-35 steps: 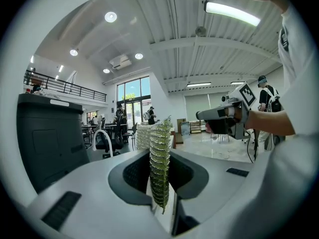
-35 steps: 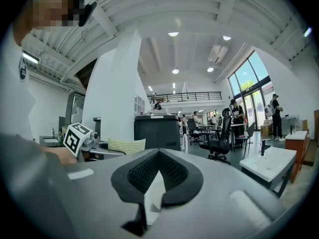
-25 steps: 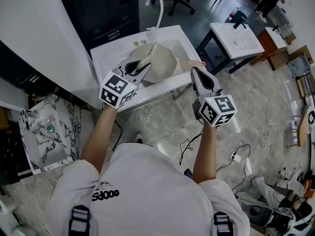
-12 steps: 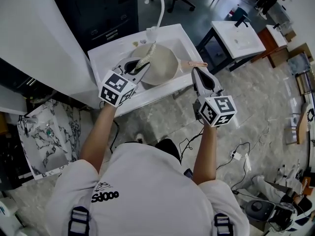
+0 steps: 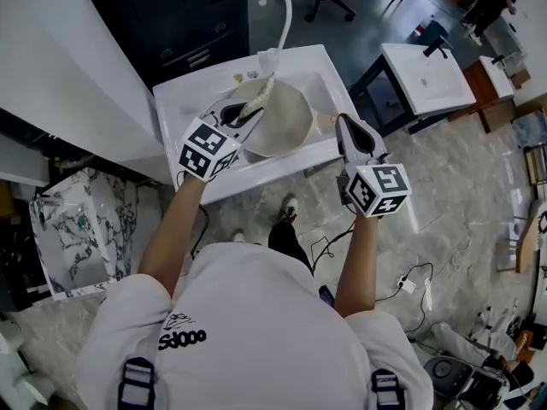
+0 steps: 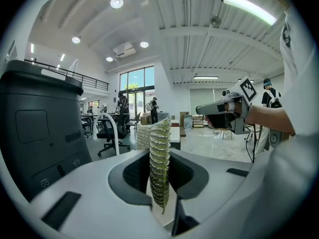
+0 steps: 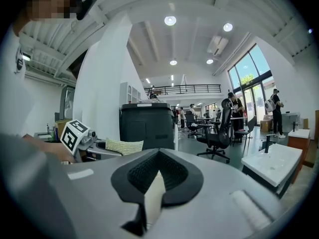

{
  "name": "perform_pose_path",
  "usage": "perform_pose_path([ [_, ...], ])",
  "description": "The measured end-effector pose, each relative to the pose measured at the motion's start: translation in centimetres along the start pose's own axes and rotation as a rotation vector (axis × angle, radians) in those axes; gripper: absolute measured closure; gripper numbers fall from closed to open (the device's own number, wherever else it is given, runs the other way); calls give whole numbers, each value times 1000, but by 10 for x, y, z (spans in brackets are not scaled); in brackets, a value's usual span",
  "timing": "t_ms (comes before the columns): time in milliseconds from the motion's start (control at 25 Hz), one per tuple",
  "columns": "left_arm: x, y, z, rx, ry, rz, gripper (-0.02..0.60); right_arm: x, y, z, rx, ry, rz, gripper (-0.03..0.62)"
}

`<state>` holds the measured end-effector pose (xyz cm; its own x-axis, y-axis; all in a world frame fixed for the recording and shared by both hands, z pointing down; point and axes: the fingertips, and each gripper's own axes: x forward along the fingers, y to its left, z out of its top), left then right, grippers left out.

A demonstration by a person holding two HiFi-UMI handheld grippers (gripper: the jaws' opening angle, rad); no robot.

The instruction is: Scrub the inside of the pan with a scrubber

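A pale round pan lies in the white sink, its wooden handle pointing right. My left gripper hangs over the pan's left edge, shut on a yellow-green scrubber. In the left gripper view the scrubber stands upright between the pads. My right gripper hovers over the handle's outer part and hides its end. In the right gripper view its tips meet with nothing seen between them. Both grippers point level across the room.
A curved white faucet stands behind the sink. A dark cabinet and a white wall lie beyond it. A second white basin sits to the right and a marbled basin to the left. Cables trail on the floor.
The sink and pan have shifted slightly in view, and the person's foot has appeared below the sink. The right gripper now covers the handle's end. Both grippers keep their pose.
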<state>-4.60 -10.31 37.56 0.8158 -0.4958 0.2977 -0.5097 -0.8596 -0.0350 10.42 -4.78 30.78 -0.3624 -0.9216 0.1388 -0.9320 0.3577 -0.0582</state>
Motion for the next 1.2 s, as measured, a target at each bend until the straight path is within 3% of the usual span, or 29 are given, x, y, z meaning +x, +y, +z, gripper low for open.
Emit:
perform_pose_path([
  [480, 73, 26, 13, -66, 46, 120, 514, 58, -82, -7, -61, 69, 123, 585],
  [840, 108, 32, 1, -143, 89, 184, 514, 81, -122, -21, -20, 102, 186, 585],
  [1000, 119, 35, -13, -153, 129, 178, 514, 88, -130, -28, 21, 108, 175, 585],
  [1200, 135, 46, -38, -110, 208, 142, 514, 100, -132, -40, 32, 135, 137, 585],
])
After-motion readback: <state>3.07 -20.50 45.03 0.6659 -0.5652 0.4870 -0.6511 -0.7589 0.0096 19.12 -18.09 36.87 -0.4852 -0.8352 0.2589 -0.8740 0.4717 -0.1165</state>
